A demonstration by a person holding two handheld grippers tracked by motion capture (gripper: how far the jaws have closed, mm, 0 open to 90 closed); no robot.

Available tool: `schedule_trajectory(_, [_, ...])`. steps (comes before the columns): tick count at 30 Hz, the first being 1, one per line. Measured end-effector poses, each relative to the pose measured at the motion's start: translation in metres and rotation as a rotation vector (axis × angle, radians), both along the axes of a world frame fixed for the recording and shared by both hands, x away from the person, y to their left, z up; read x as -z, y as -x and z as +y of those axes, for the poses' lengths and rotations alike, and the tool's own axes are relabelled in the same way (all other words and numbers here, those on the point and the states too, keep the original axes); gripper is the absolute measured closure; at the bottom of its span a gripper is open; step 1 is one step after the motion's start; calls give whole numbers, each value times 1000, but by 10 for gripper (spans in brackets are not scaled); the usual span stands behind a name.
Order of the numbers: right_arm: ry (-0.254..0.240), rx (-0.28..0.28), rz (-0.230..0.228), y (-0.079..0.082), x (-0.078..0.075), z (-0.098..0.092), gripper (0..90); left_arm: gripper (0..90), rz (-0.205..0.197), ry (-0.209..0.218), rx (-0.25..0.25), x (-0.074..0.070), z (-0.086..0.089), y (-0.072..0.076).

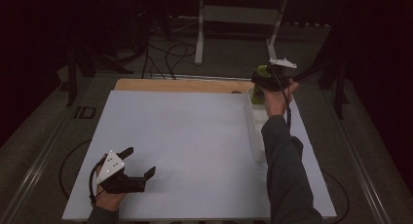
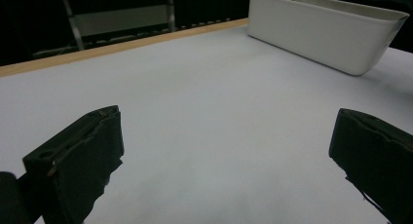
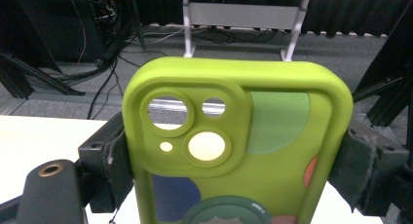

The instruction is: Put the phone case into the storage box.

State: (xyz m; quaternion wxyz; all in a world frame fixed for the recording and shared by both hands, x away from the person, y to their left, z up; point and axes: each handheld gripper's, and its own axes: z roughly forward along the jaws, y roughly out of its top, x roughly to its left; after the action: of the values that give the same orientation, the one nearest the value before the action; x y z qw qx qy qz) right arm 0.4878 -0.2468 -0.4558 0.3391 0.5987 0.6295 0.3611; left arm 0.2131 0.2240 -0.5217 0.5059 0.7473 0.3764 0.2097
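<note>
A green phone case (image 3: pixel 238 151) is pinched by its two sides between the jaws of the right gripper (image 1: pixel 265 78), held upright over the far end of a white bin (image 2: pixel 331 31) at the table's (image 1: pixel 185 136) right edge. The left gripper (image 1: pixel 139 165) is rested near the front left corner, jaws spread wide, nothing held

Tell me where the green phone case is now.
The green phone case is clamped in the right hand-held gripper, raised over the far end of the white bin at the table's right side.
</note>
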Motion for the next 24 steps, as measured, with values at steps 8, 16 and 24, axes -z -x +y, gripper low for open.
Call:
schedule_trajectory(8, [14, 8, 34, -4, 5, 1, 152, 0, 0, 7, -1, 0, 1, 1])
schedule_trajectory(16, [61, -15, 42, -4, 8, 9, 151, 0, 1, 6, 4, 0, 0, 1])
schedule_trajectory(24, [51, -5, 70, -5, 12, 7, 151, 0, 2, 7, 6, 1, 0, 1])
